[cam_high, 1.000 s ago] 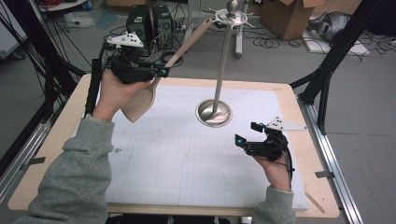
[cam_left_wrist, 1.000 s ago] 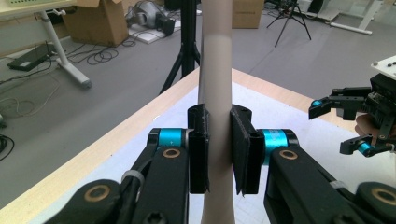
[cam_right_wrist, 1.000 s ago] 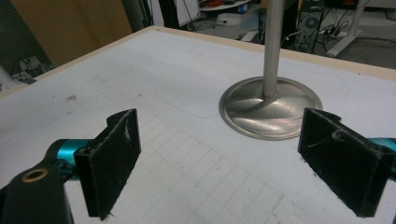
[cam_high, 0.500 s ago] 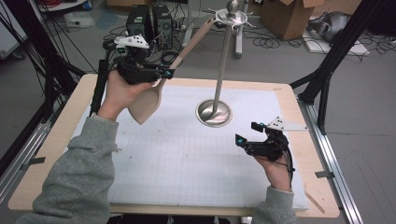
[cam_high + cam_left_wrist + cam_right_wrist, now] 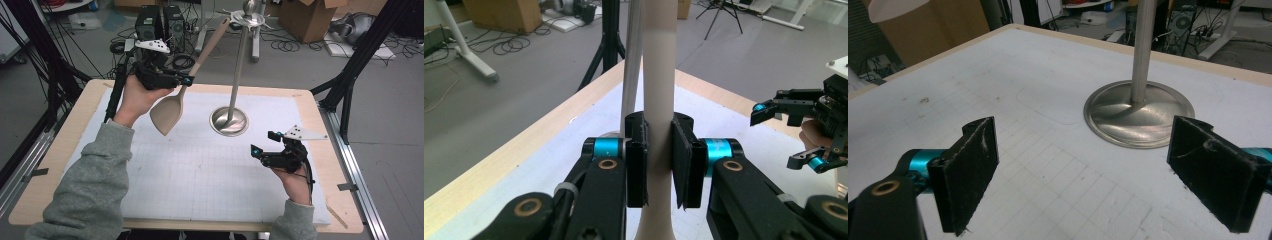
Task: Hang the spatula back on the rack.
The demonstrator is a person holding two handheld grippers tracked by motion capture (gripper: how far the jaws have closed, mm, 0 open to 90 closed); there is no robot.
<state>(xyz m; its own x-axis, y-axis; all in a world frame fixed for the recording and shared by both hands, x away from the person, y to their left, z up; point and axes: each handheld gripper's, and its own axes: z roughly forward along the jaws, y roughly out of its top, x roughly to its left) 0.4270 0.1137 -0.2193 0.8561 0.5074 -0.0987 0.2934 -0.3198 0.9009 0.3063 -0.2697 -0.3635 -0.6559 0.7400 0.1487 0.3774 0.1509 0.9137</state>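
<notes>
Overhead, left tongs (image 5: pixel 186 80) clamped on beige spatula (image 5: pixel 167 114), handle tip hidden behind stand (image 5: pixel 229 121); right tongs (image 5: pixel 263 143) apart.

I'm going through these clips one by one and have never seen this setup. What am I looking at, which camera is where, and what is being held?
There is no robot here: a person holds a hand-operated gripper in each hand. The high view looks down on the table from above the person's side. The other two pictures come from cameras riding on each gripper, looking along its black fingers. The left gripper is shut on the handle of a beige wooden spatula, lifted off the table with its blade hanging down and its handle tip up by the stand's top. The right gripper is open and empty, near the mat. On the mat stands a metal stand with a tall pole.
</notes>
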